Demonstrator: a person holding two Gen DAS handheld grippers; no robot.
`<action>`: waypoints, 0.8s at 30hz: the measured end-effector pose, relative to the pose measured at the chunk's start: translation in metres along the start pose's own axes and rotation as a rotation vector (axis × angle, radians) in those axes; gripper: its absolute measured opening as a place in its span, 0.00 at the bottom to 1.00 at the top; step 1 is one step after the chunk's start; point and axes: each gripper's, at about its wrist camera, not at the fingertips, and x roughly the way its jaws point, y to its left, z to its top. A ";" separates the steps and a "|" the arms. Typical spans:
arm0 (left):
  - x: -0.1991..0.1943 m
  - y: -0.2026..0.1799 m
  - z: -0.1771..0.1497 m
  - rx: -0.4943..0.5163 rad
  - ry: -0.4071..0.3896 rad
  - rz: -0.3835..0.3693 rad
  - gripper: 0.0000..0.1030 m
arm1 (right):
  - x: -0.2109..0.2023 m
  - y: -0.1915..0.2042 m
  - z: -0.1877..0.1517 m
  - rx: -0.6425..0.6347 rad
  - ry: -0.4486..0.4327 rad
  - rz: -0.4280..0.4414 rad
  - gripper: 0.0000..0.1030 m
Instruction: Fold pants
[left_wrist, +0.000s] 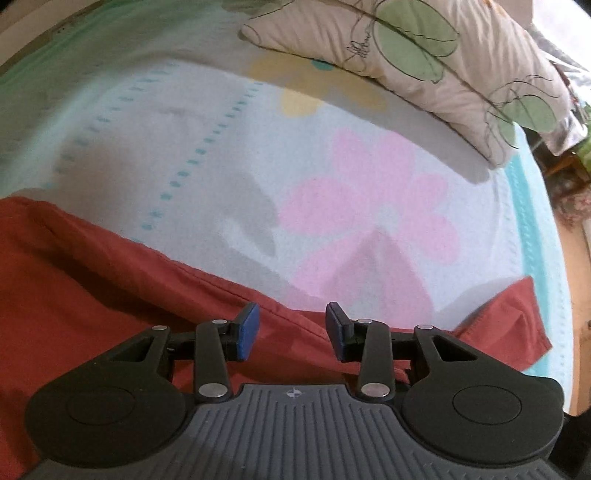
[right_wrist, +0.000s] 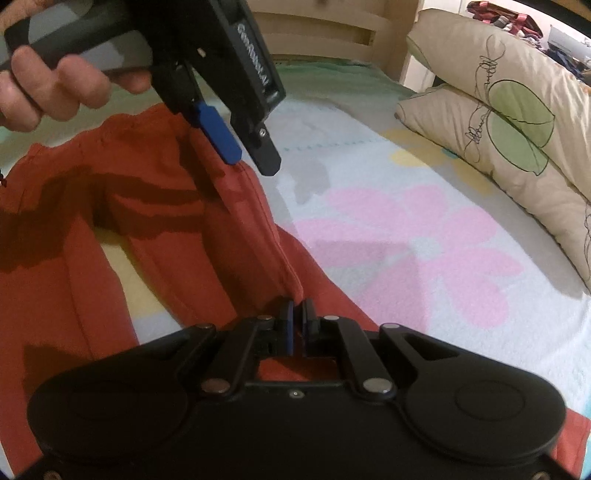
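We see a bed (right_wrist: 424, 314) with a flower blanket, and the red pants (right_wrist: 129, 206) lie across the left and bottom of the picture. Our right gripper (right_wrist: 298, 314) pinches a fold of the pants at the bottom middle. It could slip out if we tug hard (thin cloth). Our left gripper (left_wrist: 291, 332) tilts down, jaws spread, holding nothing.

Open left claw (left_wrist: 291, 330) above red pants (left_wrist: 92, 288)
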 end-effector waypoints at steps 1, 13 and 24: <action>0.002 0.001 -0.001 -0.008 0.003 0.003 0.37 | 0.000 0.000 0.000 0.003 -0.003 0.000 0.10; 0.041 0.001 -0.002 -0.069 0.158 0.000 0.37 | 0.007 0.008 -0.006 -0.048 0.003 -0.019 0.10; 0.050 -0.006 0.005 -0.096 0.158 0.024 0.36 | -0.001 0.029 -0.009 -0.138 -0.017 -0.033 0.10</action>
